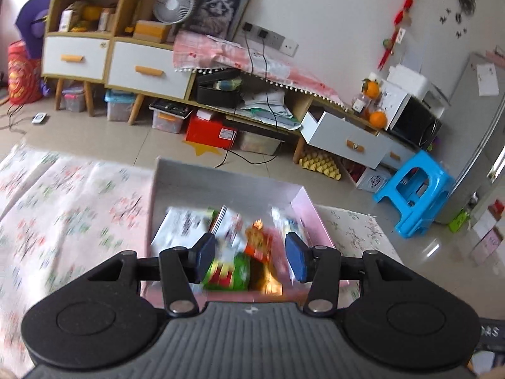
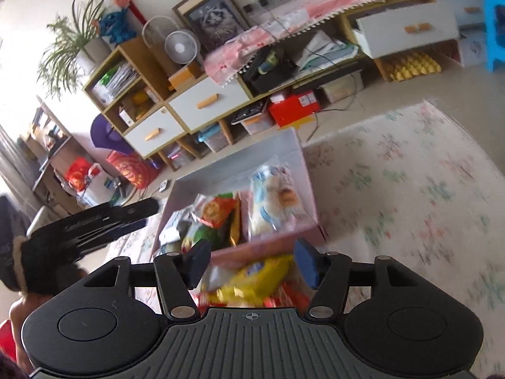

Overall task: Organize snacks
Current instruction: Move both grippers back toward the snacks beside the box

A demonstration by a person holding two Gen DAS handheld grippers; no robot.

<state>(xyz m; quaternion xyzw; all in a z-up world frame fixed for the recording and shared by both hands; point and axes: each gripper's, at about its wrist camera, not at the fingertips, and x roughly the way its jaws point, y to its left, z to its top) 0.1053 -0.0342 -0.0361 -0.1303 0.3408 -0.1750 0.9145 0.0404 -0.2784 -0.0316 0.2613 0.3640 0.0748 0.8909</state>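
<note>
- Snacks sit packed in a pink box (image 1: 311, 208) on a floral tablecloth (image 1: 72, 202); from the left wrist view the box fills the middle, walls running up toward 12 o'clock.
- Left gripper (image 1: 251, 257) hovers over the near end of the box, pads spread apart with nothing pinched. A green and red packet (image 1: 230, 271) and an orange one (image 1: 257, 240) show blurry in the gap below, not touched as far as I can tell.
- White packets (image 1: 183, 224) lie at about 10 o'clock from that gripper, inside the box.
- Right gripper (image 2: 252, 263) is spread too, pads clear of everything. A yellow packet (image 2: 262, 276) lies under the gap, just outside the near wall of the box, on top of red wrappers (image 2: 293, 297).
- From the right wrist view, a big clear bag of white snacks (image 2: 274, 202) sits in the box at 12 o'clock, with an orange and green packet (image 2: 214, 211) beside it at 11.
- Other gripper's black body pokes in at 9 o'clock there.
- Background: cabinet with white drawers (image 1: 148, 69), small fan (image 1: 173, 4), blue stool (image 1: 413, 192) at 3 o'clock on the floor.
</note>
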